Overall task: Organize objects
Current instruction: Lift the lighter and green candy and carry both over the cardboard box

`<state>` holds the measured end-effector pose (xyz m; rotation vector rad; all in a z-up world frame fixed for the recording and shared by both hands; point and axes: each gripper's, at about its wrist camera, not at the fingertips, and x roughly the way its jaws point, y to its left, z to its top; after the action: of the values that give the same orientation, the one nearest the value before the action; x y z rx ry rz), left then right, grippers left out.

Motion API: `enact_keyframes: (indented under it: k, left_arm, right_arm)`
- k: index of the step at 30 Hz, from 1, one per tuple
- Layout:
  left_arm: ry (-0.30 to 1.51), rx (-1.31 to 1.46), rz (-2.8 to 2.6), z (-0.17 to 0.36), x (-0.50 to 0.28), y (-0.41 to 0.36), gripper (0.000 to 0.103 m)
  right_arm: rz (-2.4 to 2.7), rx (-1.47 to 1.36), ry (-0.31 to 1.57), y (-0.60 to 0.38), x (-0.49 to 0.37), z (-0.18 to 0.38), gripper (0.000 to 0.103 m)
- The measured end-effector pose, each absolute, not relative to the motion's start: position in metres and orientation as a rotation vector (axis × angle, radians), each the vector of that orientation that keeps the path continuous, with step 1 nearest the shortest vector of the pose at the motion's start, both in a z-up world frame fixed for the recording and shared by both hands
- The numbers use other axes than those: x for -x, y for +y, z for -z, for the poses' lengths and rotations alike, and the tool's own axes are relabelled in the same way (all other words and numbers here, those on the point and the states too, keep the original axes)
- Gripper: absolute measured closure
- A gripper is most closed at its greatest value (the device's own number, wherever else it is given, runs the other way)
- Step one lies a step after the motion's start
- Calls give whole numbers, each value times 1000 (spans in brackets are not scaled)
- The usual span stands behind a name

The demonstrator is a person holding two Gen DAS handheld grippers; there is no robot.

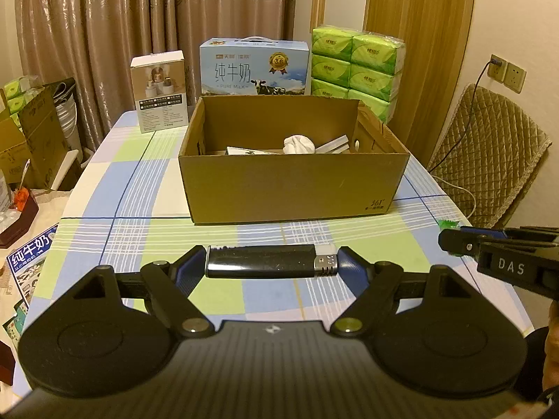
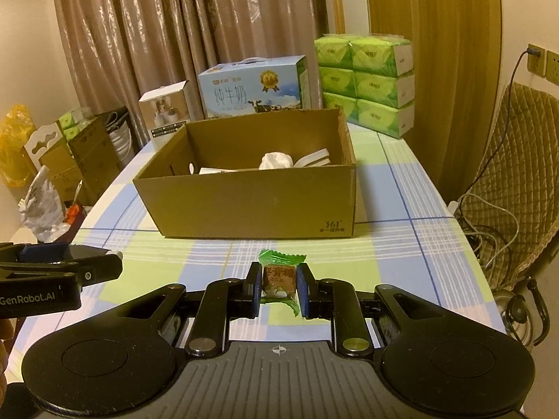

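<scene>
A black lighter with a silver metal head lies crosswise between the pads of my left gripper, which is shut on its two ends above the checked tablecloth. My right gripper is shut on a small green-wrapped candy, held upright between the blue pads. An open cardboard box stands ahead on the table, also seen as the cardboard box in the right wrist view. Inside it lie a crumpled white tissue and some flat white items. The right gripper's side shows at the right edge of the left wrist view.
Behind the box stand a blue milk carton, a small white product box and stacked green tissue packs. A quilted chair with cables is right of the table. Cardboard boxes and clutter fill the floor to the left.
</scene>
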<state>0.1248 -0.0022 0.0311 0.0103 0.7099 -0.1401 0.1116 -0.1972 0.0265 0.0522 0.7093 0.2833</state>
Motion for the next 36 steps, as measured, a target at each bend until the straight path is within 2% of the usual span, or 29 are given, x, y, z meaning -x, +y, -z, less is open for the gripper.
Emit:
enact_keyframes:
  k: [15, 31, 36]
  left_arm:
    - [719, -32, 183, -45, -145, -3, 25]
    - [710, -11, 240, -111, -252, 9, 25]
    - [728, -36, 229, -117, -287, 6, 25]
  right_arm:
    - [-304, -45, 703, -205, -139, -49, 85]
    - [-357, -43, 696, -198, -243, -102, 85]
    - [-371, -46, 714, -192, -275, -108, 85]
